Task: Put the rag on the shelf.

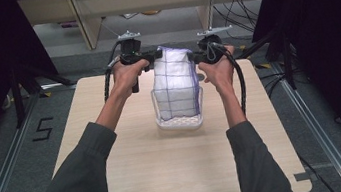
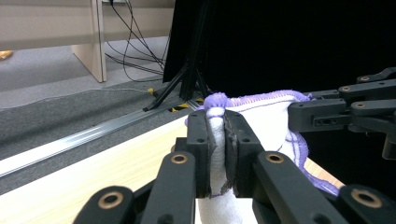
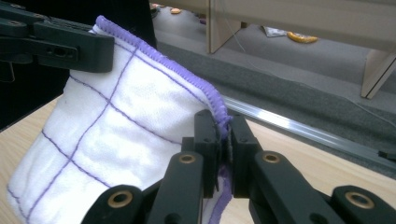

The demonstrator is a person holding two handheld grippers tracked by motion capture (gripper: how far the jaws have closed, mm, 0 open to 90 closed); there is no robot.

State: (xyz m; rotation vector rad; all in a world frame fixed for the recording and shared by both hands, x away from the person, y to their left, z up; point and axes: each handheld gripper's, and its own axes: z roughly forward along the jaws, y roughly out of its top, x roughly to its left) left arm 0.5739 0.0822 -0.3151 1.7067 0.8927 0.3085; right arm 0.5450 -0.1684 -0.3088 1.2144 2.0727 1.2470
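High view: a person's two forearms in grey sleeves come up from the bottom edge, each hand on a gripper, a cloth hung between them over the desk [image 1: 135,181].
Cloth: white with a purple grid and purple hem [image 1: 174,80], held up by its two top corners, stretched fairly flat, hanging straight down.
Cloth's lower end: it drops into a white basket [image 1: 180,121] with a lattice wall; whether it touches the bottom I cannot tell.
Basket: sits on the desk at about mid-width, toward the far half, between the two hands.
Left gripper: [image 1: 150,57] at the cloth's top left corner; in the left gripper view [image 2: 218,140] the jaws are pinched nearly closed on a bunched fold of cloth, purple hem poking out above the tips.
Right gripper: [image 1: 196,56] at the top right corner; in the right gripper view [image 3: 223,140] the jaws are clamped close together on the hemmed edge, only a sliver of cloth between them.
Across the cloth: each gripper view shows the other gripper's black jaws gripping the far corner.
Height: both grippers level with each other, above the basket's rim.
Beyond the desk: grey floor, a metal rail, pale furniture legs and black cables.
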